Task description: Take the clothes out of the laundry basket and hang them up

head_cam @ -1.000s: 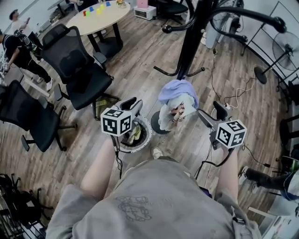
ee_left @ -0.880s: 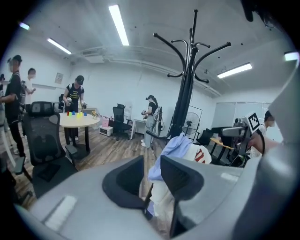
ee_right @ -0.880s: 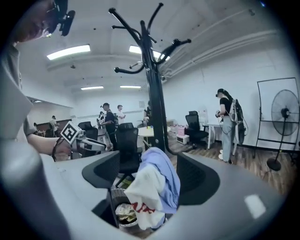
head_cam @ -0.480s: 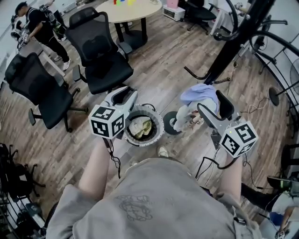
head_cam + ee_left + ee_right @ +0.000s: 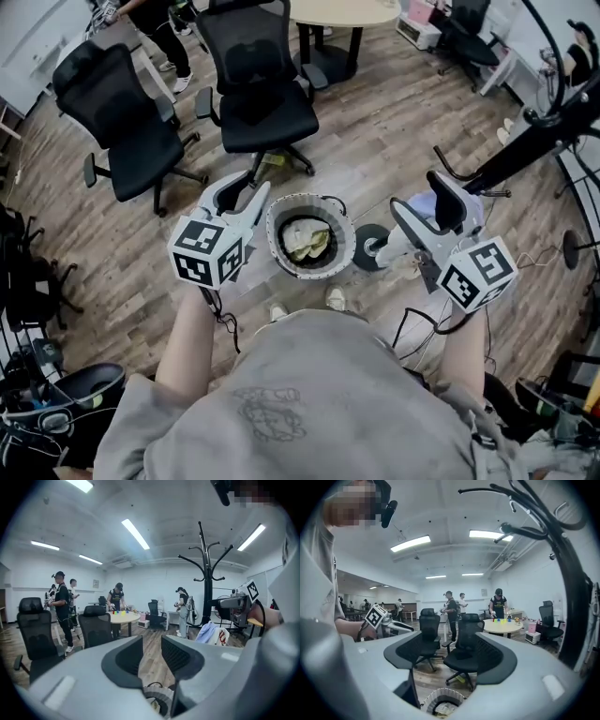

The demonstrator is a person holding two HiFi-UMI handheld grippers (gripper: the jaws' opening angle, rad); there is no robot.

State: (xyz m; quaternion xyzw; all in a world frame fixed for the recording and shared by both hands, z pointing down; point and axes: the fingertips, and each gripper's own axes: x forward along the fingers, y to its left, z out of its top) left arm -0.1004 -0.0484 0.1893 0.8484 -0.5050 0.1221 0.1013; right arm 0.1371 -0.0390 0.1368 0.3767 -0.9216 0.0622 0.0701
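Observation:
The round white laundry basket [image 5: 275,234] stands on the wood floor, holding crumpled pale yellow clothes [image 5: 307,239]. My left gripper [image 5: 240,193] hovers just left of the basket, open and empty. My right gripper [image 5: 424,208] is on the basket's right, also open and empty. A lavender and white garment [image 5: 467,208] hangs low on the black coat rack [image 5: 530,145], partly hidden behind the right gripper. In the left gripper view, the basket's rim [image 5: 157,699] shows below the left gripper [image 5: 151,656]. The right gripper view also has the basket [image 5: 440,700], under the right gripper [image 5: 450,656].
Two black office chairs [image 5: 267,103] [image 5: 131,141] stand just beyond the basket, with a round table [image 5: 347,11] behind them. The rack's round base [image 5: 370,246] sits right of the basket. Several people [image 5: 58,606] stand around the room. Cables lie on the floor at right.
The head view has swung left: the basket now lies centred between both grippers, and the rack and hung garment have slid to the right. Both grippers remain open.

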